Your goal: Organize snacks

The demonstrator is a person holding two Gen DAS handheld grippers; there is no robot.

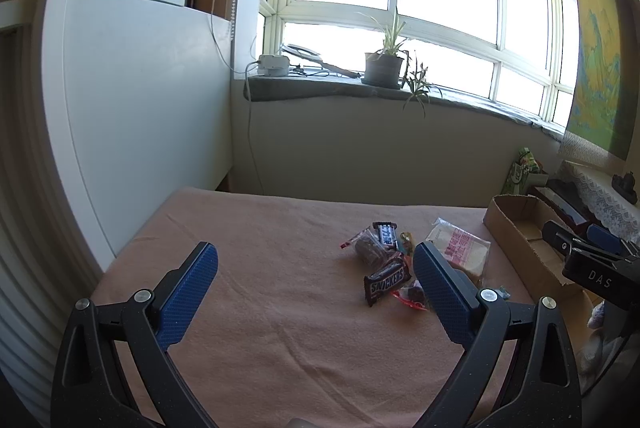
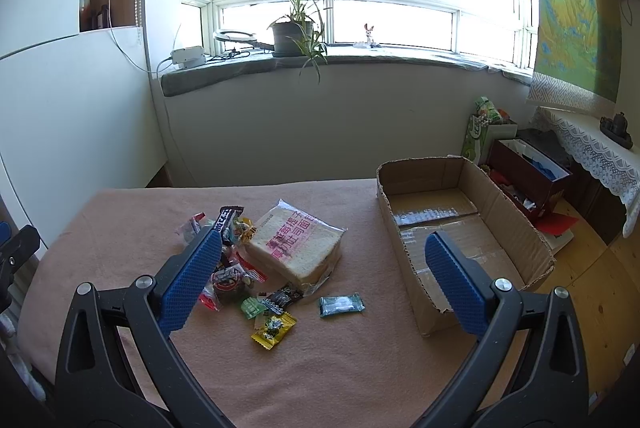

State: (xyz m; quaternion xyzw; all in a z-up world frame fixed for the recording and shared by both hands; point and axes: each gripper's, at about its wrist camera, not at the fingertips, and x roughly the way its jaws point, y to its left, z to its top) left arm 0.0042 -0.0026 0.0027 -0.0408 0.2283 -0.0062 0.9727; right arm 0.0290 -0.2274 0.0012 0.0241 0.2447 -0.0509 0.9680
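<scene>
A pile of snacks lies on the pink-clothed table [image 2: 320, 368]: a wrapped bread sandwich [image 2: 298, 242], a Snickers bar [image 1: 387, 283], a dark candy bar [image 2: 225, 222], a teal candy [image 2: 341, 305], a yellow candy [image 2: 273, 330] and several small sweets. An empty cardboard box [image 2: 460, 228] stands to the right of them; it also shows in the left wrist view [image 1: 520, 228]. My left gripper [image 1: 316, 260] is open and empty, above the table left of the pile. My right gripper [image 2: 324, 248] is open and empty, above the sandwich and box edge.
A windowsill with a potted plant [image 2: 292, 32] runs behind the table. A white cabinet [image 1: 140, 108] stands at the left. A dark red box [image 2: 528, 180] and a green bag [image 2: 480, 132] sit on the floor at the right, beside a lace-covered shelf [image 2: 592, 148].
</scene>
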